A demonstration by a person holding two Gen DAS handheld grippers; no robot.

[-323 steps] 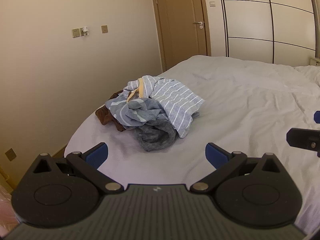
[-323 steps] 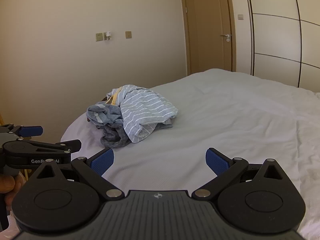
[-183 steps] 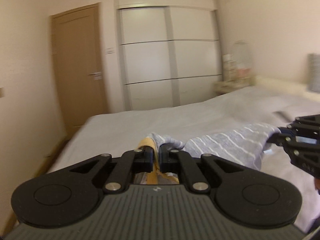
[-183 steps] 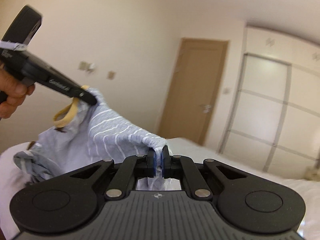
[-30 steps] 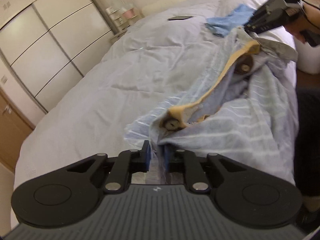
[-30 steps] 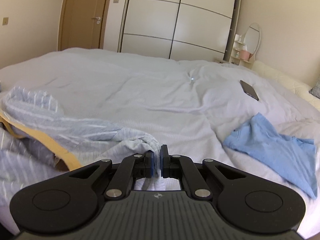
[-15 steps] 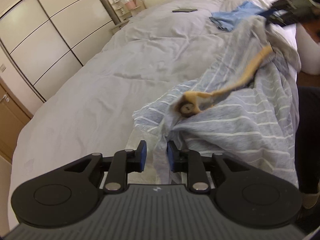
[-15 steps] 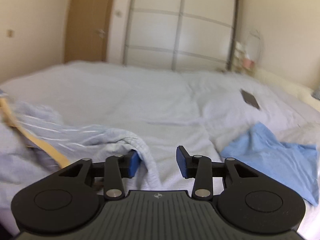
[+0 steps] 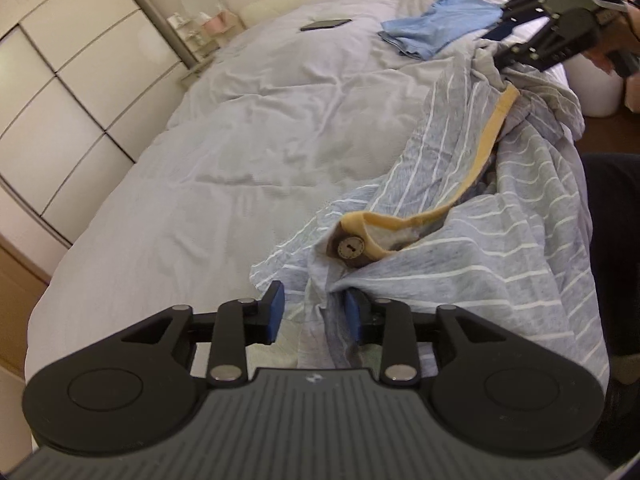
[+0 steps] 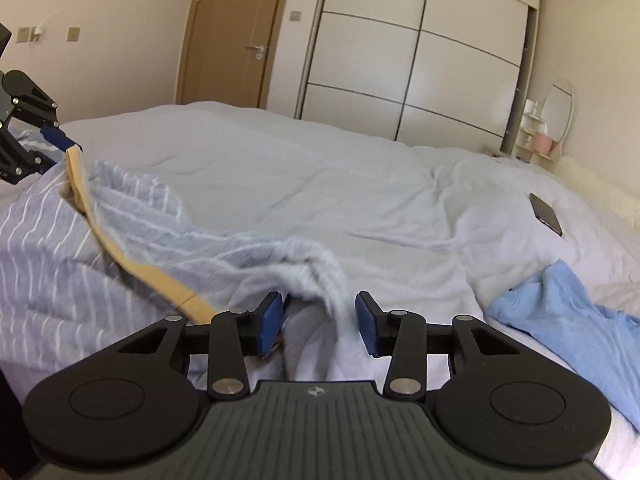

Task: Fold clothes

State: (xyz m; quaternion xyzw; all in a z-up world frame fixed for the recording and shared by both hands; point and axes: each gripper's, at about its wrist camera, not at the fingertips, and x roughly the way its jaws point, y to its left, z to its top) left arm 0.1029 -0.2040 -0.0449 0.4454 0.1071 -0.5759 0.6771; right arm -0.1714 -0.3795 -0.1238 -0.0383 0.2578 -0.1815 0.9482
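Item: striped grey-blue garment point(image 9: 460, 280) with a tan band point(image 9: 486, 148) and a round button point(image 9: 351, 247), lying crumpled along the near edge of the bed point(image 9: 240, 140). Left gripper point(image 9: 314, 316): jaws opening, a fold of the striped cloth between them, the pads no longer pressing it. Right gripper point(image 10: 318, 322): jaws likewise opening, a soft ridge of the same garment slack between them; whether it touches the left pad is hard to tell. Step in hand, as judged: letting the garment settle flat. Done well, both grippers part fully before lifting away, so no cloth drags, then smooth the bunched middle. Also present: blue cloth point(image 10: 568, 320), phone point(image 10: 546, 214).
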